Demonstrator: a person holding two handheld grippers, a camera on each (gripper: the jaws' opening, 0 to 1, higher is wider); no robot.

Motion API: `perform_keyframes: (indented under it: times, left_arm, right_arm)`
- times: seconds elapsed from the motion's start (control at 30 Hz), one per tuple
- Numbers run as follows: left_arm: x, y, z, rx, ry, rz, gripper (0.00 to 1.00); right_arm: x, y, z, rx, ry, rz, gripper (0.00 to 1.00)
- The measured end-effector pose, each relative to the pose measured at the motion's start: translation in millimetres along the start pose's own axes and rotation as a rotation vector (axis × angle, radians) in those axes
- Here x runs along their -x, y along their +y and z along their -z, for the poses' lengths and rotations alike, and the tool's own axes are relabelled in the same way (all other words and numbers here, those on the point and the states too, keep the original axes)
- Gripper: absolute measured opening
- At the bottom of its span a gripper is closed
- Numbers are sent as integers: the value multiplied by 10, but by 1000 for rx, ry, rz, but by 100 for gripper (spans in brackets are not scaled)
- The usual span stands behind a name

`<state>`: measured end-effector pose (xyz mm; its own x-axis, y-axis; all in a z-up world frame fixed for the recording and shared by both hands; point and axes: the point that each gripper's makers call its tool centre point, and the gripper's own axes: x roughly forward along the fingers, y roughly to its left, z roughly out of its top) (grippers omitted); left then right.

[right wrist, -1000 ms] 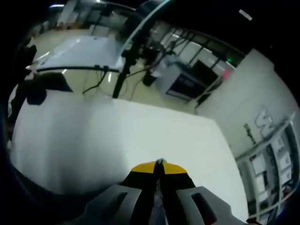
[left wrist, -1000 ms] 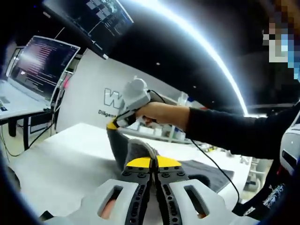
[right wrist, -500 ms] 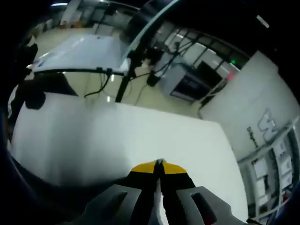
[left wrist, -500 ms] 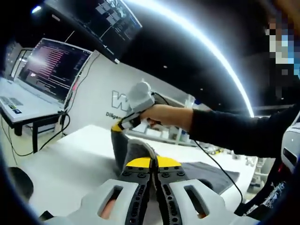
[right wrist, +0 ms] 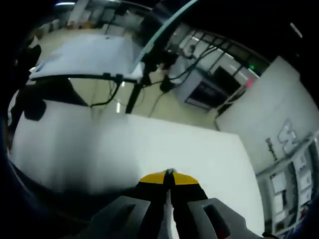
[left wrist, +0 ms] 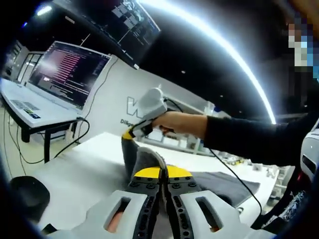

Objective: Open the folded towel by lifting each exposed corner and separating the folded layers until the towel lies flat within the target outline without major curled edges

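In the left gripper view my left gripper (left wrist: 163, 173) is shut, its yellow tips pinching an edge of the grey towel (left wrist: 142, 159). The towel stands up in a fold just behind the tips. The rest of it lies flat on the white table (left wrist: 84, 164), off to the right. A hand holds my right gripper (left wrist: 129, 134) above the fold, its yellow tip closed on the raised towel corner. In the right gripper view my right gripper (right wrist: 169, 175) has its jaws pressed together over the white table (right wrist: 149, 149), and the cloth between them is barely visible.
An open laptop (left wrist: 65, 69) sits on a side desk at the left, under a hanging monitor (left wrist: 124, 20). A black object (left wrist: 25, 191) lies near the table's lower left. Another table (right wrist: 89, 50), cables and dark equipment (right wrist: 199, 89) stand beyond the far edge.
Both views have shifted a little with the hands. The right gripper still holds the raised corner and the left gripper still pinches the edge. The towel's fold looks the same.
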<state>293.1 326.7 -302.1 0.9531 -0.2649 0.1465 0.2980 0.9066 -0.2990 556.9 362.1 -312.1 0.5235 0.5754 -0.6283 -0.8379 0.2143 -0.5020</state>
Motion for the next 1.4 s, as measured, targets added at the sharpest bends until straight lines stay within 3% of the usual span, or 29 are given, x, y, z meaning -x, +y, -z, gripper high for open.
perform_keyframes:
  times: [0.27,0.63,0.9,1.13,1.3,1.4]
  left_arm:
    - [45,168,78,12,17,-40,1]
    - [102,533,148,53,49,-134,1]
    - [103,610,136,72,49,-148,1]
    - [105,619,181,75,66,-150,1]
    - [107,623,373,51,159,-171,1]
    - [122,632,474,-35,217,-193,1]
  right_arm:
    - [-208,122,-41,15,-5,-21,0]
    - [-465,96,-81,-54,-25,-22,0]
    - [-594,177,-82,-56,-19,-41,0]
    - [-712,165,36,-75,-8,-45,0]
    - [-773,261,96,-41,-18,-47,0]
    - [-813,279,106,-45,-25,-49,0]
